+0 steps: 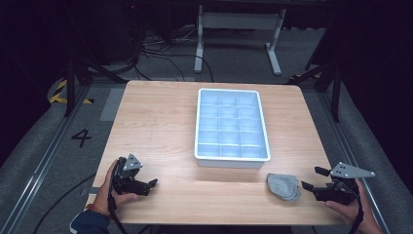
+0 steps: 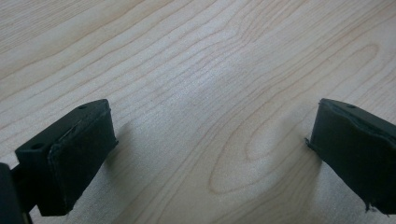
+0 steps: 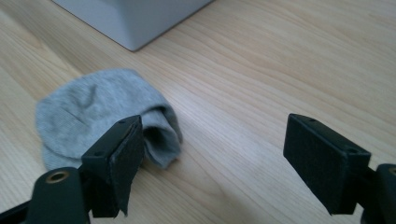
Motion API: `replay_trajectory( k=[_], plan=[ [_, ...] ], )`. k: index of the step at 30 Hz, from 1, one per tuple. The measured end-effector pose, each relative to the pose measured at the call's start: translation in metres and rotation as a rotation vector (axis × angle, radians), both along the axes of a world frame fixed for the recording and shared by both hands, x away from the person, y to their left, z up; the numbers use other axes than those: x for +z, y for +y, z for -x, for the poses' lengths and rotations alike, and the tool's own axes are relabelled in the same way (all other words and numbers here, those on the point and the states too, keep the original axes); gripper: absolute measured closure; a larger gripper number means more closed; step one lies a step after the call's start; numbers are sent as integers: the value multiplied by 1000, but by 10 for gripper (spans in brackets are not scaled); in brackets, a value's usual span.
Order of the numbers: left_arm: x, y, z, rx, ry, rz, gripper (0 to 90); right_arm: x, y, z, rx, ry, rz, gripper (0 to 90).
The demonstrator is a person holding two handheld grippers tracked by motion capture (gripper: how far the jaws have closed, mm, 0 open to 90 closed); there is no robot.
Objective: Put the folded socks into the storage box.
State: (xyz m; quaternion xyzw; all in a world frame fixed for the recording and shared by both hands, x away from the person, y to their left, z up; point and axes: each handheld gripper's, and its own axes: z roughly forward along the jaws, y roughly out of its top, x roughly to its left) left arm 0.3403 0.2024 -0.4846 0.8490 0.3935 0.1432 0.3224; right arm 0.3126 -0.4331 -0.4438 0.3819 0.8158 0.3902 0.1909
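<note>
A grey sock (image 1: 283,186) lies bunched on the wooden table just in front of the white compartment tray's (image 1: 232,161) near right corner. My right gripper (image 1: 310,178) stands open a little to the right of the sock, jaws pointing at it. In the right gripper view the sock (image 3: 93,112) lies beside and behind the left jaw, and nothing sits between the jaws of the right gripper (image 3: 212,140). My left gripper (image 1: 150,186) rests open near the table's front left. Bare wood shows between the jaws of the left gripper (image 2: 210,154).
The tray holds several empty compartments and sits mid-table; its corner (image 3: 130,18) appears in the right gripper view. The table's front edge (image 1: 209,223) runs close below both hands. Beyond the table stand a white frame (image 1: 238,29) and floor cables.
</note>
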Motion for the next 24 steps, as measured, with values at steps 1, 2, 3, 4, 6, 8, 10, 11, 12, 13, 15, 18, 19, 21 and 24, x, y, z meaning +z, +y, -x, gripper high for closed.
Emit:
replay_trajectory(
  k=[1, 2, 3, 4, 6, 8, 10, 11, 12, 13, 15, 18, 19, 21, 24],
  plan=[
    [0, 0, 0, 0, -1, 0, 3, 2, 3, 0, 12, 2, 6, 207],
    [0, 0, 0, 1, 2, 1, 3, 3, 6, 0, 17, -5, 14, 207],
    [0, 0, 0, 0, 1, 2, 3, 4, 7, 0, 23, -7, 18, 207],
    [0, 0, 0, 1, 2, 1, 3, 6, 10, -1, 34, -10, 17, 206],
    [0, 0, 0, 0, -1, 1, 3, 7, 17, -1, 51, -13, 27, 205],
    [0, 0, 0, 0, -1, 0, 4, 8, 22, -2, 65, -12, 31, 205],
    [0, 0, 0, 0, 2, 1, 4, 9, 29, -4, 87, -8, 41, 205],
    [0, 0, 0, 0, -1, 0, 4, 9, 33, -5, 94, -6, 44, 206],
    [0, 0, 0, 1, 2, 2, 4, 8, 37, -6, 101, -7, 47, 207],
    [0, 0, 0, 1, 2, 2, 4, 7, 40, -8, 110, -1, 51, 208],
    [0, 0, 0, 0, 1, 1, 4, 6, 43, -9, 114, 3, 60, 207],
    [0, 0, 1, 4, 2, 5, 7, -2, 52, -17, 140, 43, 83, 204],
    [0, 0, 1, 3, 2, 5, 7, -5, 54, -19, 146, 54, 88, 201],
    [0, 0, 1, 4, 2, 5, 7, -9, 57, -22, 153, 75, 98, 198],
    [0, 0, 1, 4, 2, 5, 7, -15, 60, -27, 163, 101, 118, 197]
  ],
)
